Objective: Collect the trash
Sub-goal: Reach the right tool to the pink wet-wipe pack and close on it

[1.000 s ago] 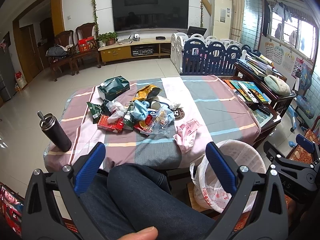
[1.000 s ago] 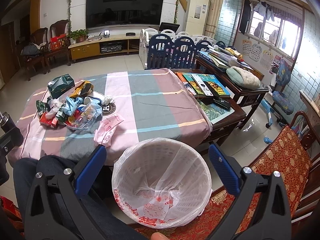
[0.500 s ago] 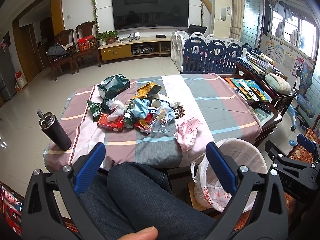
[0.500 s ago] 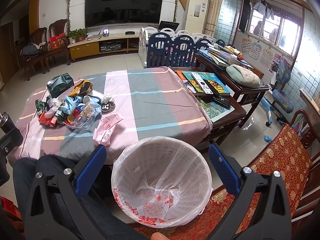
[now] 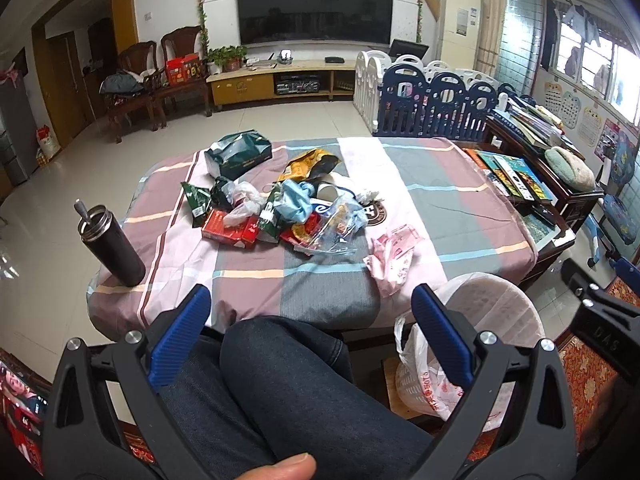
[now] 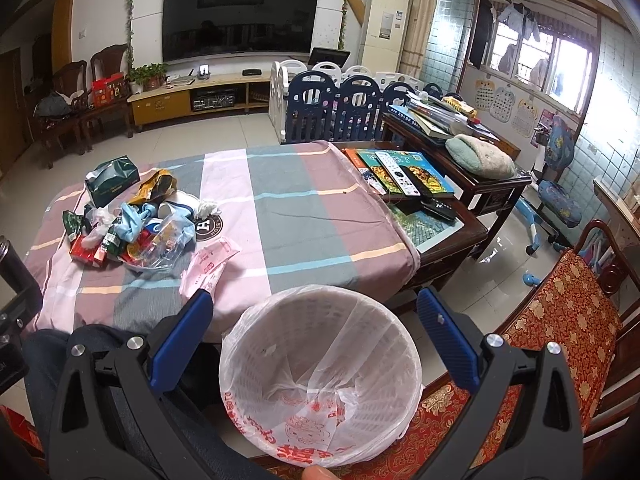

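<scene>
While both grippers' jaws gape empty, trash [image 5: 280, 216] litters the striped tablecloth [image 5: 440, 200] — bin [image 6: 320, 368] beside.

left gripper [image 5: 310, 322] black frame, silver screws | fingers [image 5: 180, 336] ribbed blue | dark jeans [image 5: 288, 384]

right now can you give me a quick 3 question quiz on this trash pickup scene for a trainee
1. True or false: the lined waste basket already holds several wrappers.
2. Which piece of trash lies nearest the table edge by the basket?
A. the green tissue pack
B. the pink plastic bag
C. the orange snack bag
3. Fill in: the left gripper and the right gripper both have their jaws ____ and hold nothing.

Key
1. False: only the white liner with red print shows inside it.
2. B: it lies apart from the main trash pile, toward the near edge.
3. open
</scene>
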`<state>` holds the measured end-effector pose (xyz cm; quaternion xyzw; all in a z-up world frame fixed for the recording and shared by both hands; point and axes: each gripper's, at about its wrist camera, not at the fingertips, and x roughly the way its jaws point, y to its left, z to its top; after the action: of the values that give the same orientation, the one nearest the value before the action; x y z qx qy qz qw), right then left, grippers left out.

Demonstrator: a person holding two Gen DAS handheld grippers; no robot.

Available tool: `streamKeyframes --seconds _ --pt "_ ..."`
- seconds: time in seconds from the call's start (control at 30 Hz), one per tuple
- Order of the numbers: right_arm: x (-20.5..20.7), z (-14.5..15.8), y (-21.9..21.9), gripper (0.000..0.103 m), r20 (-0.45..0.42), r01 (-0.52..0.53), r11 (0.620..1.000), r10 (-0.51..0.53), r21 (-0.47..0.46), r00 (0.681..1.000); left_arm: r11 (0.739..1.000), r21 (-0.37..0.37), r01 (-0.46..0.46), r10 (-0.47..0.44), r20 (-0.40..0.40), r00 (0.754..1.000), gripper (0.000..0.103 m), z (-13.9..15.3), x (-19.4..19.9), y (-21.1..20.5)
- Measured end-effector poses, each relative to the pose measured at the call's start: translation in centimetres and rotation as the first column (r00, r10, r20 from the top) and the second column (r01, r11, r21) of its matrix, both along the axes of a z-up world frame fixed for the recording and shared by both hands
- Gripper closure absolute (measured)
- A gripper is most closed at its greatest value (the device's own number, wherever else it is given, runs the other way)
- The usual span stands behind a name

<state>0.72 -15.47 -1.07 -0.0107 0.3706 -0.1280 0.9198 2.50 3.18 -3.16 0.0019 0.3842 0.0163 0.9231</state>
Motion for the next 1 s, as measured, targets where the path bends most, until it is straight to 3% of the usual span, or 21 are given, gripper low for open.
streamKeyframes --seconds 0.4,0.5,0.6,0.63,0.67,0.73,0.9,1.0 --pt "4.3 -3.2 2.6 0.005 -0.082 -0.084 0.994 0.09 0.069 0.993 0.994 -0.052 -0.091 0.089 -0.047 0.995 0.004 -3.7 2.8 4.3" --pt "5.3 -4.2 3.6 0.008 -0.096 -0.104 0.992 0.11 0.064 0.989 0.991 -0.059 -0.117 0.112 -0.076 0.991 0.008 -5.1 3.7 5.2" --pt "6.3 -4.8 4.2 0.02 -0.088 -0.122 0.99 0.128 0.067 0.988 0.987 -0.072 -0.144 0.136 -0.108 0.985 0.024 -6.5 4.5 6.1" --pt "6.7 -5.0 4.4 0.029 -0.089 -0.123 0.991 0.127 0.054 0.988 0.985 -0.077 -0.154 0.145 -0.109 0.983 0.031 -6.9 4.7 6.6" --pt "7.2 -5.3 4.7 0.04 -0.094 -0.118 0.992 0.121 0.037 0.988 0.983 -0.08 -0.165 0.156 -0.108 0.982 0.034 -7.3 4.9 7.1" --pt "7.9 -5.7 4.6 0.05 -0.099 -0.114 0.992 0.119 0.052 0.988 0.97 -0.096 -0.225 0.213 -0.118 0.97 0.035 -8.1 5.2 8.7" --pt "9.6 -7.5 5.5 0.05 -0.116 -0.165 0.979 0.179 0.118 0.977 0.922 -0.158 -0.352 0.336 -0.121 0.934 0.033 -9.5 5.4 12.1" --pt "11.0 -9.7 6.8 0.038 -0.17 -0.197 0.967 0.224 0.163 0.96 0.918 -0.144 -0.369 0.352 -0.131 0.927 0.025 -9.9 5.6 12.3"
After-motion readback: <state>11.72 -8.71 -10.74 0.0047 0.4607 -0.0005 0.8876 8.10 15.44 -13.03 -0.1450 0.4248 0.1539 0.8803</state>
